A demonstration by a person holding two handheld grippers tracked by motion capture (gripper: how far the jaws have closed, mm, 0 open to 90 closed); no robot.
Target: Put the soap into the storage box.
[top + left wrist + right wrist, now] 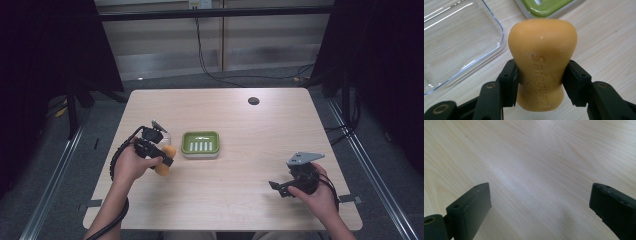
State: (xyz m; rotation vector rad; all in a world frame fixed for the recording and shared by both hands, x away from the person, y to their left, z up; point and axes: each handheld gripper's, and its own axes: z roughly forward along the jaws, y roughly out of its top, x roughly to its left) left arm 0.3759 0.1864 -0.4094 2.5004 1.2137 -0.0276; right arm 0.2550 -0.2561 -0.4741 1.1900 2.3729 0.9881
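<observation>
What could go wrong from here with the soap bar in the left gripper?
The left gripper pinches the orange soap bar only at its narrow waist, so a slick bar might slip or twist out. The clear lid lies close beside it and could get knocked. The green soap dish is small, so a placement could miss.

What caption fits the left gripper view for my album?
Left hand-held gripper squeezing an orange soap bar between clear lid and green soap dish.

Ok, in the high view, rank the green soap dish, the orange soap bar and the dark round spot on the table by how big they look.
1. green soap dish, largest.
2. orange soap bar, partly hidden by the left gripper that clamps it, so its full size is unsure.
3. dark round spot, smallest, though it lies farther from the camera.
</observation>
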